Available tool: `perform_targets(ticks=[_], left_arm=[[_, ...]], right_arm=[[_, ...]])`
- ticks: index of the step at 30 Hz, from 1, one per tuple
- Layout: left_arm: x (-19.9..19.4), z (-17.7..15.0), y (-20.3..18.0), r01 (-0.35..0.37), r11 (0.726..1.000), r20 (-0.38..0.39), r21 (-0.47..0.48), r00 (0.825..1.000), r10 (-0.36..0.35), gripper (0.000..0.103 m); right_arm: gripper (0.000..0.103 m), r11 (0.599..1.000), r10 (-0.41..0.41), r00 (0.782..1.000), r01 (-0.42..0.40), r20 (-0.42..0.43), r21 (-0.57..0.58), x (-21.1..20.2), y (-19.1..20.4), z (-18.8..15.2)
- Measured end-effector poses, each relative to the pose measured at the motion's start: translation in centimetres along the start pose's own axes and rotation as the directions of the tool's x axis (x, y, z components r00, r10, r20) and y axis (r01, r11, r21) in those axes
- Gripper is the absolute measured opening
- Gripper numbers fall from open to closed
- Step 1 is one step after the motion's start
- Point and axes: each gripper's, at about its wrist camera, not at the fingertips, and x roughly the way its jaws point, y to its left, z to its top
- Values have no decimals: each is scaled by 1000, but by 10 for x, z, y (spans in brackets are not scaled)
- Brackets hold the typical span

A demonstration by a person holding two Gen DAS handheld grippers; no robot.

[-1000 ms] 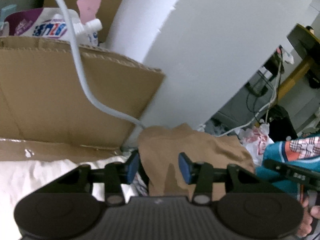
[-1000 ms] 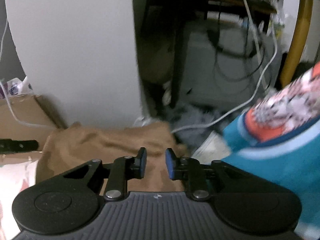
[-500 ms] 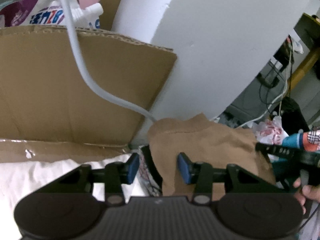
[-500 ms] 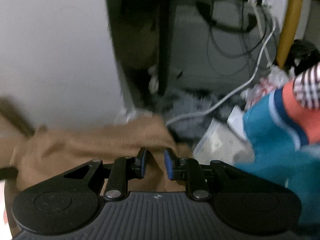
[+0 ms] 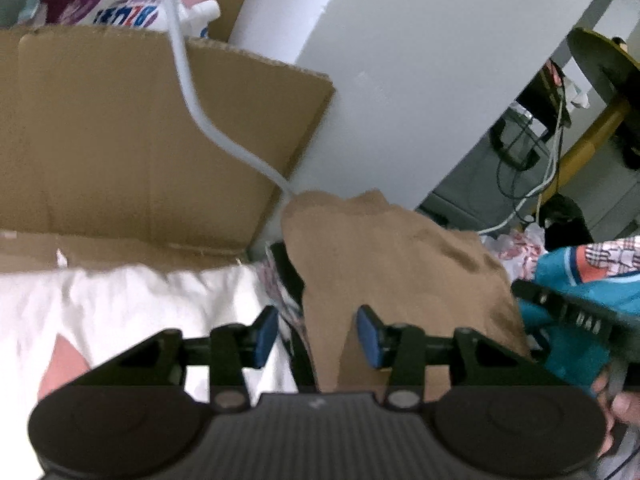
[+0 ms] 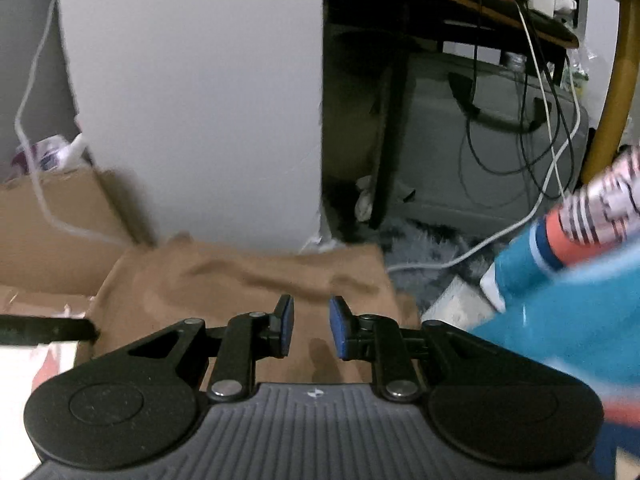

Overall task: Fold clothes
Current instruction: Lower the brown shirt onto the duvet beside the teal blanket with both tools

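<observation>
Flat tan-brown cloth garment [image 5: 400, 264] lay spread ahead of both tools, creased, its far edge against the white pillar [image 5: 420, 72]. Only in the left view: tall brown cardboard box [image 5: 140, 140], one white cable [image 5: 192, 92], rumpled white fabric [image 5: 120, 312]. Only in the right view: dark tangle of cables [image 6: 520, 120] under a wooden tabletop [image 6: 500, 4]. One teal-and-orange garment [image 6: 560, 300] alongside, right. Left tool [image 5: 316, 336] partly open, gripping nothing; right tool [image 6: 311, 328] narrower, also empty, just above the cloth.
</observation>
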Motion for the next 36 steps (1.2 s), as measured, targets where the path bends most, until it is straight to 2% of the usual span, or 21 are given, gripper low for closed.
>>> perform_targets(ticks=[4,5,7,10,16,20,25,29,35,36], left_arm=[[-11,-17,1,34,999,-20,-28,999,-35,46],[-4,-22,-5,43,998,-28,-42,999,-44,46],[-22,-34,2,51,997,-51,-51,997,-54,46],[-23,-51,-3,36,999,-76,-9,996,-36,46],[-23,-88,0,64,997,-111,-46,991,-69,47],[-17,-109,2,107,989,-174,-102,977,-123,47],[-17,-124,-13,151,988,-204,-44,966,-156,47],[-15,-132,-15,157,987,-209,-31,965,-160,47],[-17,-143,-9,189,981,-246,-43,950,-194,42],[-18,-146,-8,193,981,-252,-37,948,-196,38]], right_arm=[[26,1000,3,1000,-3,4,-24,-23,-5,-32],[27,1000,1,1000,-1,3,-30,-28,-7,-42],[27,999,-6,1000,6,-1,-32,-36,-10,-63],[27,1000,-18,1000,18,-23,-12,-41,-17,-95],[27,995,-95,995,94,-23,-36,-57,-23,-144],[27,994,-110,994,109,-20,-17,-64,-34,-159],[27,993,-116,992,116,-40,7,-68,-43,-175],[27,993,-114,992,116,-55,29,-72,-48,-185],[29,994,-86,996,89,-36,70,-83,-49,-187],[30,994,-78,996,80,-31,73,-85,-48,-187]])
